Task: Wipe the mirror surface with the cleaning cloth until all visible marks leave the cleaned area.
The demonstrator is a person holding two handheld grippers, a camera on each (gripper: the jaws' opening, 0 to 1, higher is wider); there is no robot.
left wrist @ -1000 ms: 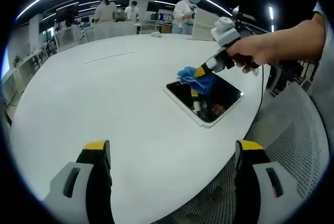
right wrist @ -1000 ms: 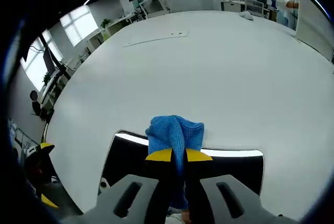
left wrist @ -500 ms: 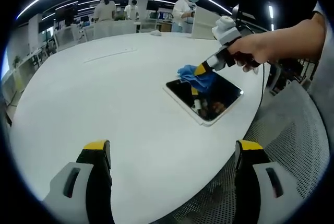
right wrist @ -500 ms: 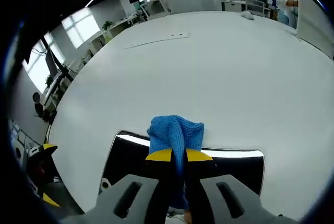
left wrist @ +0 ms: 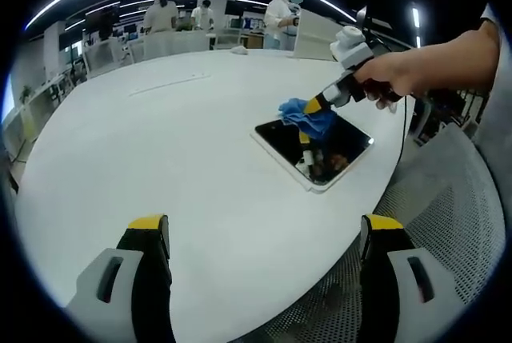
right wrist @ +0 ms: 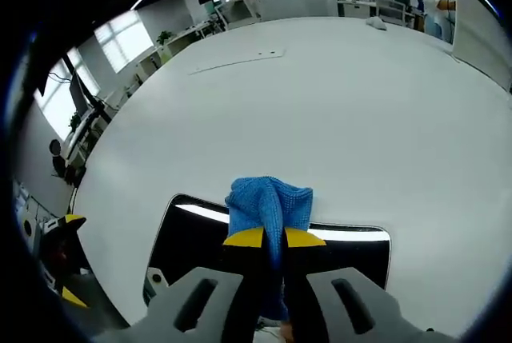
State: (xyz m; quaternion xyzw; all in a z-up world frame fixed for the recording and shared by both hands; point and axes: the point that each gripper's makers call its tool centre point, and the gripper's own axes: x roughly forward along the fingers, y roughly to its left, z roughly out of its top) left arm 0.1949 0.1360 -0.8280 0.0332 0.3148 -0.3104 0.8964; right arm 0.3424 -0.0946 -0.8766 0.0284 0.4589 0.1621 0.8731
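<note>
In the left gripper view, the left tool hangs spread and empty over the white surface, out of the way, while the right tool presses the blue cloth onto the mirror near the surface's edge. In the right gripper view, the right tool pinches the cloth firmly, likely so it drags across the mirror without slipping.

Right gripper with blue cloth now slightly farther along the mirror, toward its far edge; more dark glass exposed in the right gripper view.
</note>
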